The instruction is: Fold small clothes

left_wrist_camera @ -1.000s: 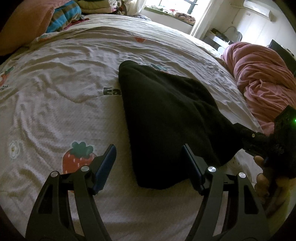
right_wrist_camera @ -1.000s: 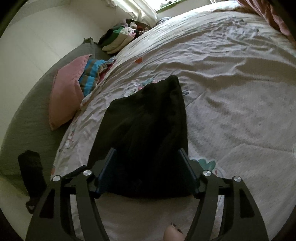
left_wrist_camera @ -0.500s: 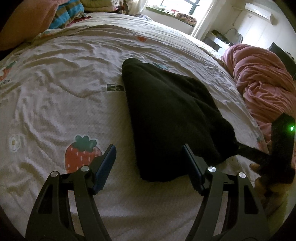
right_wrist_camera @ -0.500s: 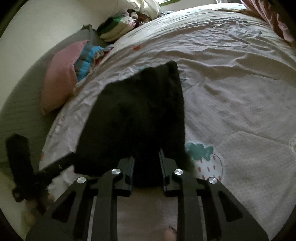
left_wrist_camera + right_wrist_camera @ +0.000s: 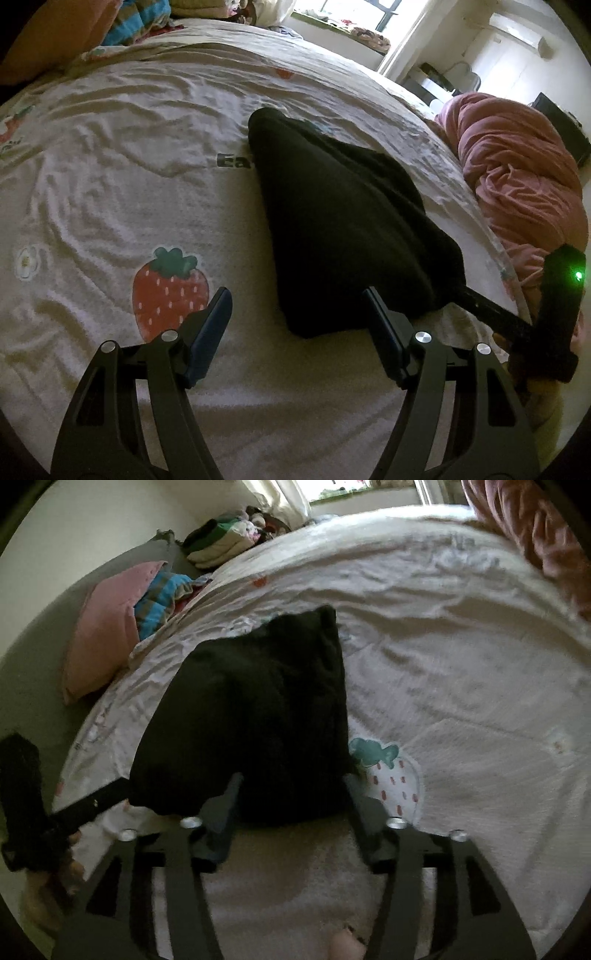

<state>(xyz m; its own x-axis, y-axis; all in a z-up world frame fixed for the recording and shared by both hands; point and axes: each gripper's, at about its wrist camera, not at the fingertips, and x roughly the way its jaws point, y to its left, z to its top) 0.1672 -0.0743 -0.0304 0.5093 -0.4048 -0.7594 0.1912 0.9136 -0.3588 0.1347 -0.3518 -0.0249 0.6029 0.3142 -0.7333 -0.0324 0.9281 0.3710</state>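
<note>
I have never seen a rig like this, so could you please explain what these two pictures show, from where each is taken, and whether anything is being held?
There is no robot here: a person holds a two-finger gripper in each hand, with a wide-angle camera on each looking along its fingers. One picture looks out from the left gripper, the other from the right gripper. Both face a bed with a strawberry-print sheet, on which lies a folded black garment. The right gripper's fingers have just been opening; the garment's near edge lies between them, not pinched. The left gripper is open beside the garment's corner. Nothing is held. A pink blanket is bunched at the side.
</note>
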